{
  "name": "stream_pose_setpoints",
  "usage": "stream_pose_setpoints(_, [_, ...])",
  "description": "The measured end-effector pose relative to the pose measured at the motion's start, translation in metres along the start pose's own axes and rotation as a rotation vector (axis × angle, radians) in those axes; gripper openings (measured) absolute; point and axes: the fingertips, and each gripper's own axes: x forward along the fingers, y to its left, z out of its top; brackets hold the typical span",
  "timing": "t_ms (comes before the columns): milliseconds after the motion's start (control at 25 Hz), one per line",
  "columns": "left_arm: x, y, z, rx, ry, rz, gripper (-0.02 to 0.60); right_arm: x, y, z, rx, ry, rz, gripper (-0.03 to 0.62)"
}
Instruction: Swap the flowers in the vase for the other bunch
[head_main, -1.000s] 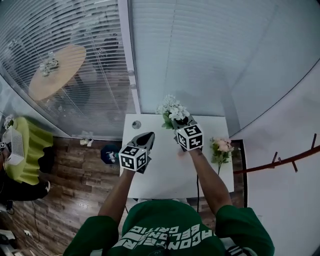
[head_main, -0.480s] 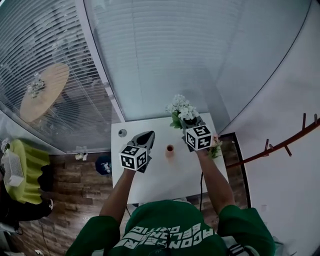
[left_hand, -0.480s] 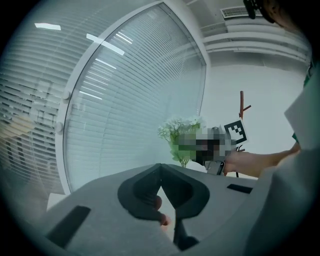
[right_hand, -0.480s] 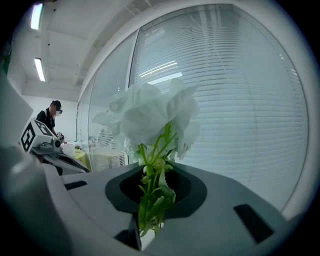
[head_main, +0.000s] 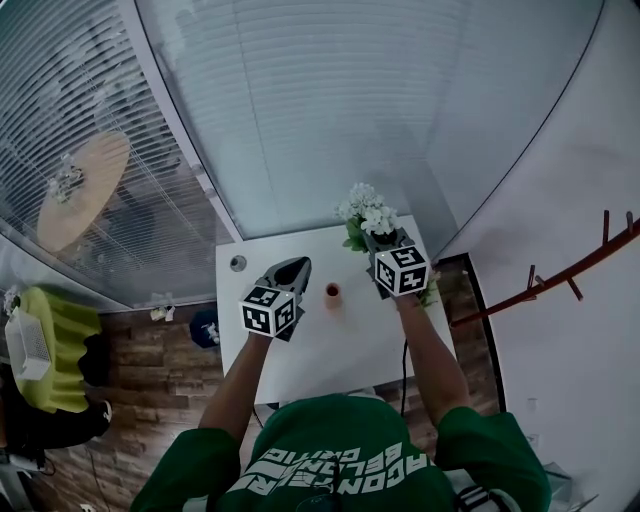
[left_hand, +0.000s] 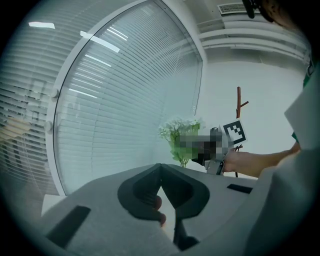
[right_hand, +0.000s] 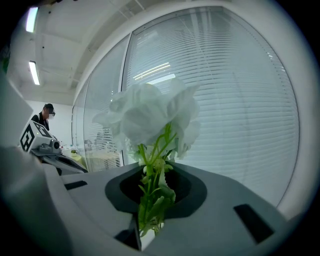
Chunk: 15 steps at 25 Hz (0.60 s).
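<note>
In the head view a white desk (head_main: 300, 355) stands against a glass wall with lowered blinds (head_main: 330, 110), on a wood floor (head_main: 150, 350). A small vase (head_main: 333, 291) sits on the desk between the two arms. In the left gripper view, the left hand-held gripper (head_main: 297, 264) has its jaws closed together, empty. In the right gripper view, the right hand-held gripper (head_main: 378, 240) is clamped on the green stems of the white flowers (head_main: 365, 210), held up in front of the blinds.
</note>
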Motion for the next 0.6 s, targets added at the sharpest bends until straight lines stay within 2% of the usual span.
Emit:
stream_pose_setpoints(200, [0.002,-0.005,-0.001,0.004,0.001,0.009,0.008,-0.002,-0.004,-0.001,0.033,-0.024,0.014,0.066])
stream_pose_setpoints(600, [-0.013,0.01,-0.008,-0.024,0.009,0.055,0.008,0.021,0.018,-0.009,0.072,-0.031,0.078,0.066])
